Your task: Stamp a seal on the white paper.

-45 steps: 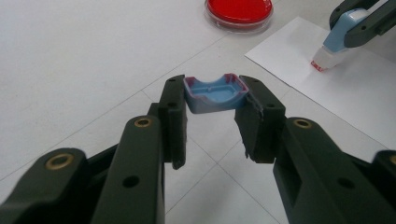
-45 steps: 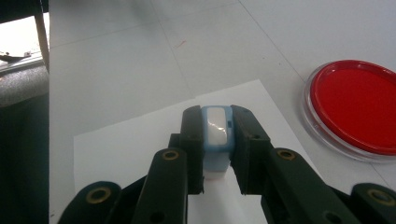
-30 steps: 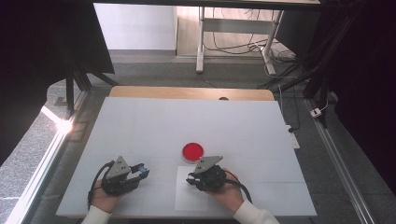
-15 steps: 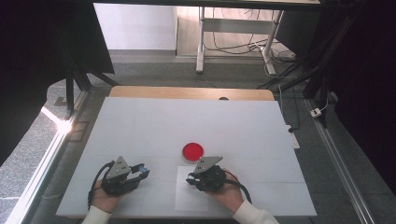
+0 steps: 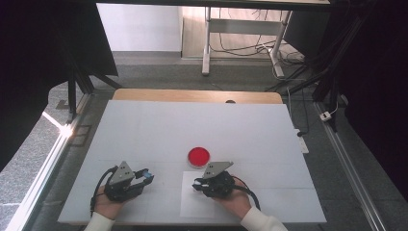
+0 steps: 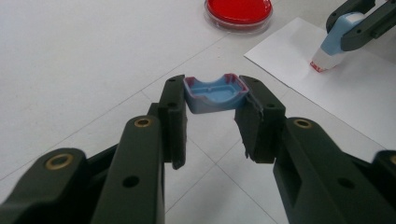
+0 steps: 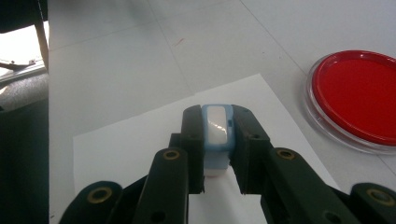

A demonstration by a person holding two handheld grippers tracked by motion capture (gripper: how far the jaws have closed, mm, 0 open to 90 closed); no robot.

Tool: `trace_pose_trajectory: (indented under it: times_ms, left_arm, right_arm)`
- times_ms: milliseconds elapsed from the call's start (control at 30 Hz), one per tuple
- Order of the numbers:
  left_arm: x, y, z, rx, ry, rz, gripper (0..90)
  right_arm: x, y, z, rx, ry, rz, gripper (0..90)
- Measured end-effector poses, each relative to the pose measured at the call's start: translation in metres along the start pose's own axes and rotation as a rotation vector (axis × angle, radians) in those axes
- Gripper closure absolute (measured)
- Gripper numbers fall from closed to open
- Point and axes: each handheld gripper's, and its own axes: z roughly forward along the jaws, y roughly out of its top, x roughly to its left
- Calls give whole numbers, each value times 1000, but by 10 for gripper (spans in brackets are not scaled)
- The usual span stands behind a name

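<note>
The left gripper (image 6: 212, 109), at the lower left of the high view, is clenching the stamp's blue cap (image 6: 215, 93), hollow side up, so uncapping is done. The right gripper (image 7: 217, 140), lower centre, is grasping the blue stamp (image 7: 217, 133) and pressing its red-edged face onto the white paper (image 5: 192, 204). The red ink pad (image 5: 198, 156) is sitting just above the paper, open. Judging: stamping is under way; lifting off and recapping are remaining.

Left gripper (image 5: 144, 176) near table's front-left corner, jaws clamped, right gripper (image 5: 198, 186) near front edge centre, jaws clamped, tip down, forearms entering from front
</note>
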Motion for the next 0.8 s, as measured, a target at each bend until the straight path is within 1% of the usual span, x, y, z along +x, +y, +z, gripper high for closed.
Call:
trace_pose_trajectory:
  times_ms: [100,300,467,600,700,800]
  left_arm:
    - [0,0,0,1,0,-1,640]
    - [0,0,0,0,1,0,640]
    - [-1,0,0,3,1,2,640]
    - [-1,0,0,-1,2,1,640]
    - [-1,0,0,1,2,1,640]
    - [-2,0,0,-2,2,1,640]
  right_arm:
    - [0,-1,0,-1,-7,-11,755]
    - [1,-1,0,-9,-4,-11,754]
    - [2,-1,0,-4,-12,-28,755]
    - [2,-1,0,4,-20,-33,755]
    - [2,-1,0,-8,-13,-25,756]
    - [4,-2,0,-9,-24,-31,756]
